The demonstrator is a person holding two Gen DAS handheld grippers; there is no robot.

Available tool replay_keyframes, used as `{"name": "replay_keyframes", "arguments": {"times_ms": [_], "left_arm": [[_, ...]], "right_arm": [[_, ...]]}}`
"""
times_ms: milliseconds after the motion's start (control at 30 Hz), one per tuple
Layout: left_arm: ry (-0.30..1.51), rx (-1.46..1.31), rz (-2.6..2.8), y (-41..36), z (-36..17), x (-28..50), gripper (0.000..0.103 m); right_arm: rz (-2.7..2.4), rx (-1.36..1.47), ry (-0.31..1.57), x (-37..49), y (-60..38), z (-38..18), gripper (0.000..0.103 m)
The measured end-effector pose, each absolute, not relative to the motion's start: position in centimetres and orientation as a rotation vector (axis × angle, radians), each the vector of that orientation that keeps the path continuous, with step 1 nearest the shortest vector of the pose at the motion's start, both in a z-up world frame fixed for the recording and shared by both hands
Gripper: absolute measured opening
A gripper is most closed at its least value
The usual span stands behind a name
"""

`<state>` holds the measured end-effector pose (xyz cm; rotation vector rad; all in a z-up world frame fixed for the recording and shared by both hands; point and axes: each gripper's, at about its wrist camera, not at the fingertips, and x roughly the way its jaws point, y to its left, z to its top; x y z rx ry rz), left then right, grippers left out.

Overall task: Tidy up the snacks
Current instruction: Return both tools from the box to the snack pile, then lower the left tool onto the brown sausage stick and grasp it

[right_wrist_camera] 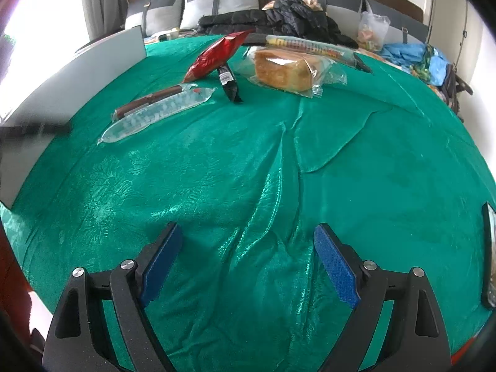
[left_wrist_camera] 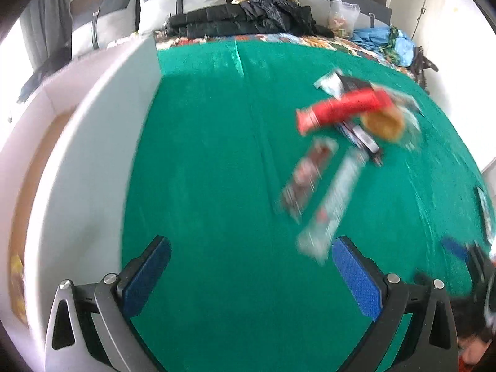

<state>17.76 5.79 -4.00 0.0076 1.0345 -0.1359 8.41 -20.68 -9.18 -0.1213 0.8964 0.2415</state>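
My left gripper (left_wrist_camera: 251,260) and right gripper (right_wrist_camera: 248,248) hang spread wide, empty, over the green cloth (right_wrist_camera: 356,192). Snacks lie far: red packet (right_wrist_camera: 217,54), wrapped cake (right_wrist_camera: 283,71), clear sleeve (right_wrist_camera: 155,113). White box (left_wrist_camera: 93,142) stands left.

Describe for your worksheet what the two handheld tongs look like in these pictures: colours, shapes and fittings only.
Both look alike. The left tongs have two flat blue textured pads on black angular arms with triangular cut-outs and round silver bolts; one arm looks grey-silver. The right tongs show the same blue pads, black arms and silver bolts. No cables, markings or sleeves show.
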Motion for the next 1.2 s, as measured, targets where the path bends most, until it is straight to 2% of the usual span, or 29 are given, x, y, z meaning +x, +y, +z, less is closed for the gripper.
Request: {"name": "replay_keyframes", "arguments": {"times_ms": [233, 333, 567, 833, 1033, 1100, 1200], "left_arm": [[1.091, 0.123, -0.205, 2.3, -5.2, 23.0, 0.101], [1.125, 0.19, -0.233, 0.7, -6.5, 23.8, 0.093], [1.138, 0.08, -0.235, 1.8, -6.6, 25.1, 0.088], [1.156, 0.075, -0.255, 2.0, -7.0, 25.8, 0.073], [1.153, 0.167, -0.308, 0.1, -7.5, 25.6, 0.07], [1.16, 0.186, -0.31, -0.4, -7.7, 25.9, 0.062], [1.165, 0.212, -0.292, -1.1, -8.2, 26.2, 0.061]], "right_arm": [[0.246, -0.124, 0.897, 8.5, -20.7, -9.2, 0.09], [0.248, -0.125, 0.895, 8.5, -20.7, -9.2, 0.09], [0.247, -0.124, 0.895, 8.5, -20.7, -9.2, 0.09], [0.247, -0.124, 0.895, 8.5, -20.6, -9.2, 0.09], [0.247, -0.124, 0.894, 8.5, -20.6, -9.2, 0.09], [0.247, -0.124, 0.893, 8.5, -20.6, -9.2, 0.09], [0.247, -0.124, 0.893, 8.5, -20.6, -9.1, 0.09]]}}
